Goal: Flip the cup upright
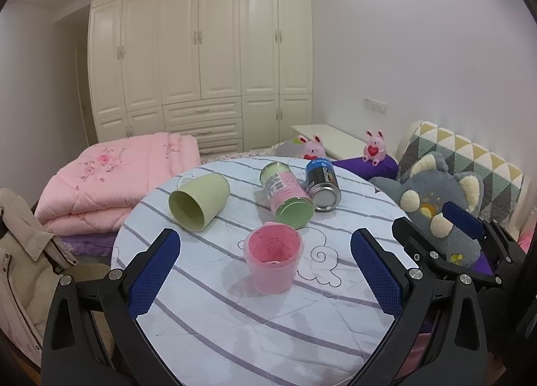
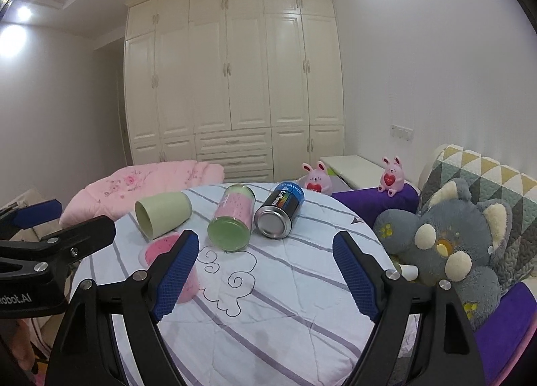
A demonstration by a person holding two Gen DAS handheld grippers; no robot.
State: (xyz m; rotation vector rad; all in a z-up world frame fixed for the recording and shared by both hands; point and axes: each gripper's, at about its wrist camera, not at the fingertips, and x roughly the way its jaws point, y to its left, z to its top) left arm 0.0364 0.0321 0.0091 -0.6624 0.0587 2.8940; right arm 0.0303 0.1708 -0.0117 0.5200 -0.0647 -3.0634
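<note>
A pale green cup (image 1: 200, 202) lies on its side at the far left of the round table (image 1: 235, 319), its mouth towards me; it also shows in the right wrist view (image 2: 162, 214). A pink cup (image 1: 273, 256) stands upright in the middle, partly hidden behind a finger in the right wrist view (image 2: 161, 248). My left gripper (image 1: 265, 251) is open, its fingers either side of the pink cup and short of it. My right gripper (image 2: 263, 251) is open and empty over the table's near right; it also shows in the left wrist view (image 1: 436, 228).
A pink and green jar (image 1: 287, 196) and a blue and black can (image 1: 322, 184) lie on their sides at the back. A grey plush toy (image 1: 439, 208) sits at the right edge. A folded pink quilt (image 1: 110, 178) lies to the left. Wardrobes (image 1: 201, 57) stand behind.
</note>
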